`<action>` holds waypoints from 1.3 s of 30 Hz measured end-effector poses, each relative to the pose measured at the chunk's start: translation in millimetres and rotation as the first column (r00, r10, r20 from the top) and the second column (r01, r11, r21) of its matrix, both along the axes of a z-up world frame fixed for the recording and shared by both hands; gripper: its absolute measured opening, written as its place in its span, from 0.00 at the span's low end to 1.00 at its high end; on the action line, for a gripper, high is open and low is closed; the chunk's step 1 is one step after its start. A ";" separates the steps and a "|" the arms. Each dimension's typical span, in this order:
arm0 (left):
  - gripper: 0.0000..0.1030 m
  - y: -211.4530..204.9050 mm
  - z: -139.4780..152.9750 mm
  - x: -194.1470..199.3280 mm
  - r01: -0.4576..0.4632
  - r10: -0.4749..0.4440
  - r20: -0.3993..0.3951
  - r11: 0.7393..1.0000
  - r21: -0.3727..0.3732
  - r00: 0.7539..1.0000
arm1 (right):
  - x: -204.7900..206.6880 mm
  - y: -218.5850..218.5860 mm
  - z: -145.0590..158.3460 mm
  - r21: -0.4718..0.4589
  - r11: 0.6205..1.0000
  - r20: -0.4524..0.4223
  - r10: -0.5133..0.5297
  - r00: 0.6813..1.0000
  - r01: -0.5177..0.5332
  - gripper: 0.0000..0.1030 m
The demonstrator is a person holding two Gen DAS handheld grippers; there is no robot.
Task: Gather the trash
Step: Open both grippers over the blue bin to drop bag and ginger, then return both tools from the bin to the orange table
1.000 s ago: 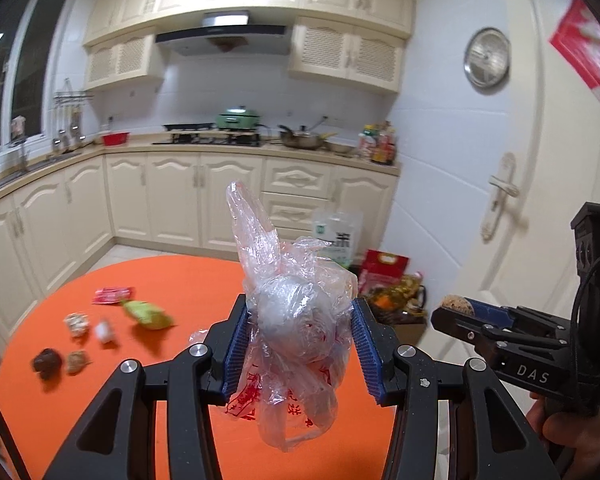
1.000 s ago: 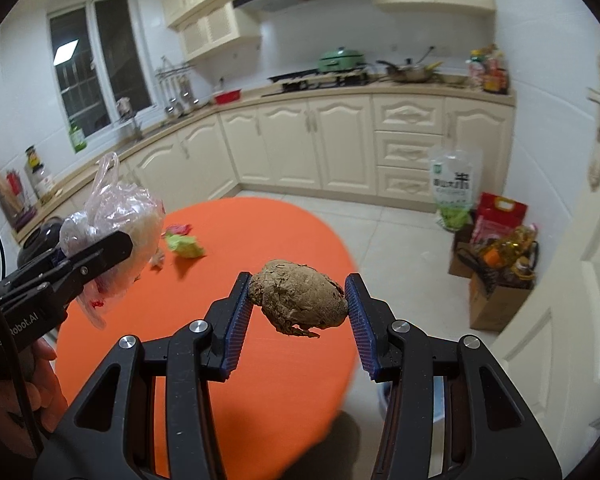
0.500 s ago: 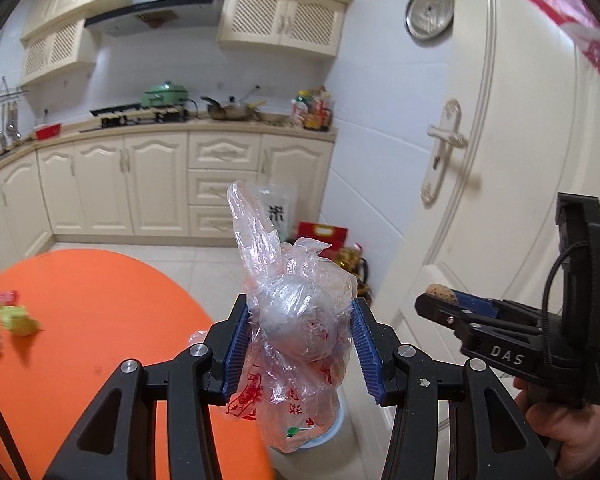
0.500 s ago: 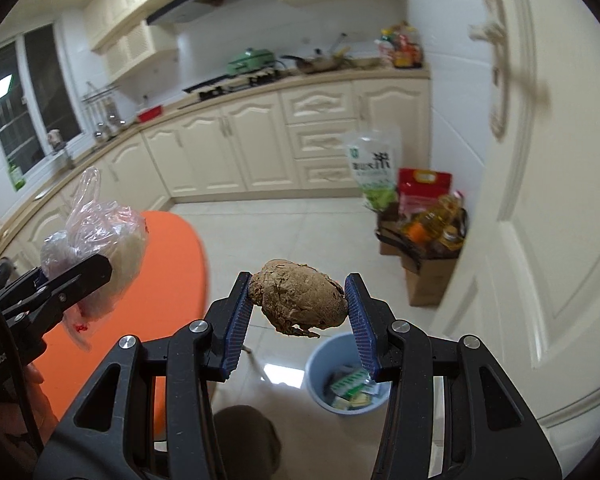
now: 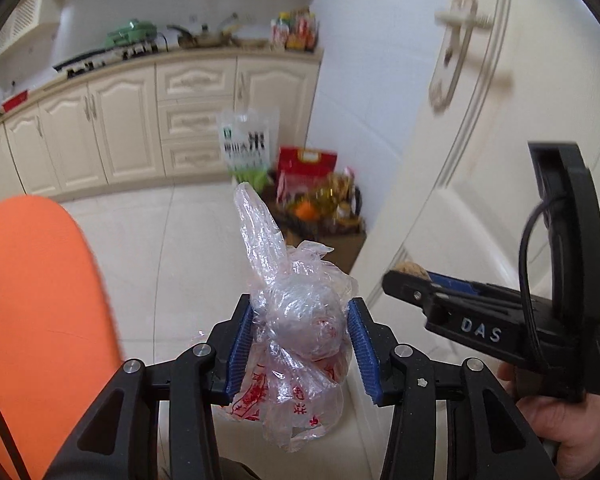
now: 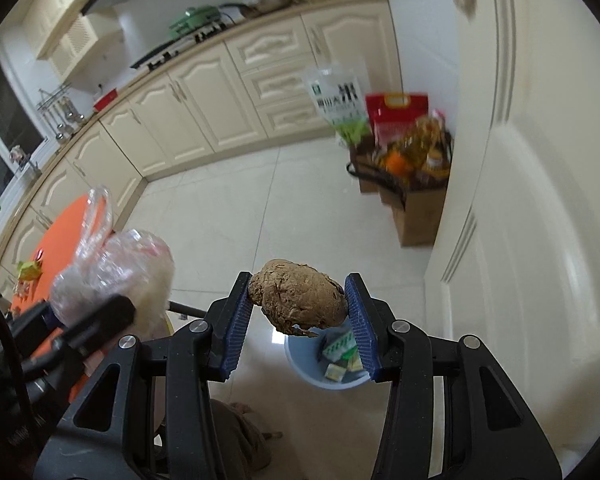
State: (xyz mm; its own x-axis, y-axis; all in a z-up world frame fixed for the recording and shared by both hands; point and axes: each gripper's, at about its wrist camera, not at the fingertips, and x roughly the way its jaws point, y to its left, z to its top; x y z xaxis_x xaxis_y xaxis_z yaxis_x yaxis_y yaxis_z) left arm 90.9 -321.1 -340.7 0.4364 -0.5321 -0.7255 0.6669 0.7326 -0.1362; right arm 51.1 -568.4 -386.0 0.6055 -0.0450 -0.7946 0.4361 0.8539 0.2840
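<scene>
My left gripper (image 5: 300,344) is shut on a crumpled clear plastic bag with red print (image 5: 296,340), held in the air beside the orange table (image 5: 32,312). My right gripper (image 6: 298,316) is shut on a brown lumpy wad (image 6: 298,300), held above a light blue trash bin (image 6: 328,364) that stands on the floor with several packets inside. The right gripper also shows in the left wrist view (image 5: 396,280), to the right of the bag. The bag also shows in the right wrist view (image 6: 112,268), at the left.
A white door (image 5: 480,140) is close on the right. A cardboard box of groceries (image 6: 412,184) and food bags (image 6: 336,100) stand on the floor by the cabinets (image 6: 228,92). More scraps (image 6: 28,270) lie on the table's far end. Pale tiled floor lies between.
Both grippers have swung right, away from the table and toward the door, still holding the bag and the wad. The blue bin has come into view under the right gripper.
</scene>
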 end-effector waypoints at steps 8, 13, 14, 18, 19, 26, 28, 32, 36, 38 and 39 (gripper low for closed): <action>0.38 -64.3 -40.3 42.9 0.032 -0.024 -0.083 0.995 0.099 0.996 | 25.7 -35.8 -79.9 0.160 0.986 -0.068 -0.027 0.997 0.038 0.43; 0.47 -118.1 -55.5 82.4 0.019 0.007 -0.140 0.982 0.186 0.990 | 41.9 -49.3 -119.5 0.234 0.970 -0.111 -0.034 0.993 0.059 0.45; 0.53 -122.6 -56.3 87.7 0.013 0.016 -0.141 0.979 0.202 0.990 | 43.1 -51.3 -125.1 0.248 0.967 -0.115 -0.039 0.993 0.066 0.45; 0.80 -147.3 -52.6 105.0 -0.031 0.063 -0.127 0.971 0.235 0.990 | 43.4 -64.6 -142.4 0.299 0.946 -0.126 -0.090 0.988 0.125 0.58; 0.89 -151.0 -51.7 106.2 -0.039 0.069 -0.124 0.971 0.234 0.990 | 41.5 -66.6 -142.7 0.302 0.943 -0.126 -0.107 0.986 0.141 0.74; 0.99 -163.4 -50.0 78.4 -0.028 0.044 -0.062 0.971 0.236 0.997 | 30.6 -77.9 -131.5 0.324 0.921 -0.111 -0.192 0.975 0.218 1.00; 0.99 -148.1 -45.6 64.4 -0.022 0.034 -0.052 0.974 0.225 0.998 | 23.9 -79.6 -123.5 0.337 0.912 -0.098 -0.213 0.972 0.234 1.00; 0.99 -133.1 -20.9 37.5 -0.003 0.007 -0.020 0.983 0.182 1.000 | 11.8 -81.0 -101.0 0.358 0.903 -0.048 -0.236 0.971 0.237 1.00; 0.99 -110.7 10.1 9.9 0.007 -0.012 0.041 0.992 0.128 0.999 | -2.0 -74.9 -65.0 0.337 0.915 0.018 -0.241 0.970 0.221 1.00; 0.99 -88.5 30.5 -8.2 0.003 -0.010 0.074 0.995 0.098 0.997 | -8.8 -68.2 -43.0 0.323 0.924 0.059 -0.237 0.970 0.206 1.00; 0.99 -80.9 37.2 -14.4 -0.001 -0.007 0.088 0.996 0.085 0.996 | -11.8 -63.7 -31.4 0.313 0.929 0.079 -0.233 0.969 0.198 1.00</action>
